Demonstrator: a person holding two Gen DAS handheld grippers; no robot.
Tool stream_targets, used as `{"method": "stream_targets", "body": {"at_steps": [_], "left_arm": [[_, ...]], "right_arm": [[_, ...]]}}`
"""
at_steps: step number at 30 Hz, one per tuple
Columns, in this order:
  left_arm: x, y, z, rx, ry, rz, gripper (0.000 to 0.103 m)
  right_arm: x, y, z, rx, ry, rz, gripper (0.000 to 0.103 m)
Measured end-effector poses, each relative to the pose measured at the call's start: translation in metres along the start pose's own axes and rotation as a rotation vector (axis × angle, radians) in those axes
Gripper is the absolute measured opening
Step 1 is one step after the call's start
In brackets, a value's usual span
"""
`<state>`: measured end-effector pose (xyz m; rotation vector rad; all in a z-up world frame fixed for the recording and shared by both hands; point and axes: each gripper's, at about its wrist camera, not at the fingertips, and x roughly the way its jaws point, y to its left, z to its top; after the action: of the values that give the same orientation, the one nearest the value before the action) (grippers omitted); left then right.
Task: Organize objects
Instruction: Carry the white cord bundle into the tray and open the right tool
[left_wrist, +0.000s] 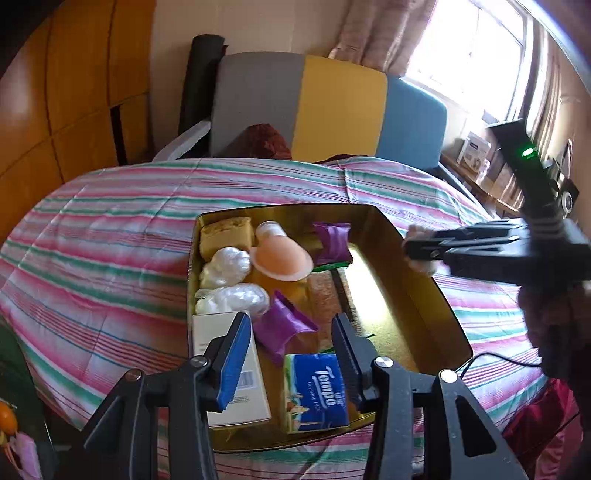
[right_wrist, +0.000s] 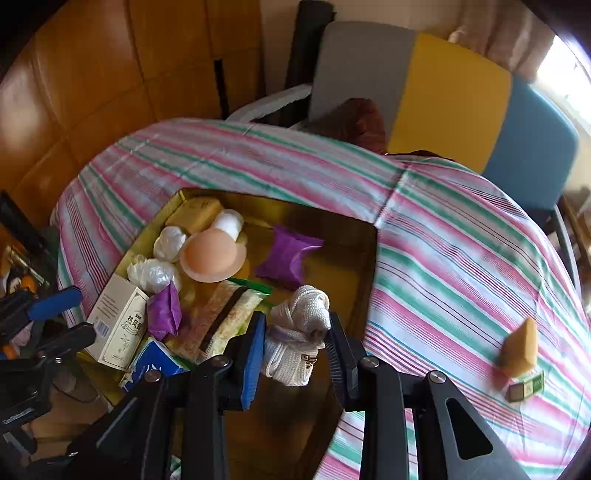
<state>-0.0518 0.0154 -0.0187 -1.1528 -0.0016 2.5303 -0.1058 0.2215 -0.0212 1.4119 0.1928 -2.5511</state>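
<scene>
- We've got a pink, green and white striped quilted cloth (right_wrist: 461, 236) spread over the surface; whether that's a bed or a counter under it, we honestly can't tell.
- On the cloth sits a shallow gold metal tin (left_wrist: 428, 295), already pretty full.
- In the tin: a white cardboard box with a barcode (left_wrist: 236, 373), a blue Tempo tissue pack (left_wrist: 317, 391), two purple pillow-shaped paper boxes (left_wrist: 280, 328), crinkly white plastic-wrapped bundles (left_wrist: 229, 266), a peach dome-shaped silicone piece (left_wrist: 282, 262) and a tan sponge-like block (left_wrist: 225, 236).
- The right tool (right_wrist: 295, 343) is clenched on a white knitted rope bundle (right_wrist: 299, 332), held over the near right part of the tin.
- The left tool (left_wrist: 291, 350) is released, nothing between its pads, hanging over the near end of the tin above the barcode box and tissue pack.
- Out on the cloth, well apart from the tin, are another tan block (right_wrist: 521, 347) and just beside it a small green and dark packet (right_wrist: 526, 386).
- Room: wood-panelled wall (right_wrist: 92, 74), a chair back in grey, yellow and blue panels (left_wrist: 332, 107), a bright curtained window (left_wrist: 472, 48).
- Hard to make out: the window is blown out, the packet's print is too small to read, and the right tool is motion-blurred in the left view.
</scene>
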Motion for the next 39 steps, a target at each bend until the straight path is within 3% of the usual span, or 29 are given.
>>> {"method": "stream_targets", "body": {"at_steps": [9, 15, 19, 22, 26, 28, 33, 39], "left_arm": [[-0.013, 0.056, -0.018, -0.147, 0.010, 0.049, 0.046], [-0.011, 0.079, -0.027, -0.216, 0.031, 0.074, 0.046], [-0.010, 0.076, -0.028, -0.210, 0.035, 0.072, 0.046], [-0.009, 0.071, -0.028, -0.195, 0.035, 0.059, 0.046], [-0.009, 0.065, -0.028, -0.181, 0.035, 0.054, 0.046], [-0.009, 0.061, -0.028, -0.177, 0.037, 0.051, 0.046], [-0.010, 0.052, -0.030, -0.160, 0.043, 0.036, 0.046], [-0.011, 0.042, -0.028, -0.144, 0.053, 0.027, 0.046]], "right_arm": [[0.067, 0.016, 0.009, -0.078, 0.147, -0.049, 0.032], [0.088, 0.017, 0.006, -0.100, 0.181, -0.095, 0.034], [0.092, 0.012, 0.008, -0.080, 0.168, -0.109, 0.038], [0.084, 0.011, 0.008, -0.066, 0.141, -0.106, 0.040], [0.057, 0.004, 0.006, -0.043, 0.061, -0.095, 0.059], [0.042, -0.001, 0.003, -0.015, 0.021, -0.084, 0.064], [0.007, -0.009, -0.011, 0.039, -0.043, -0.067, 0.066], [-0.027, -0.019, -0.033, 0.081, -0.099, -0.052, 0.080]]}}
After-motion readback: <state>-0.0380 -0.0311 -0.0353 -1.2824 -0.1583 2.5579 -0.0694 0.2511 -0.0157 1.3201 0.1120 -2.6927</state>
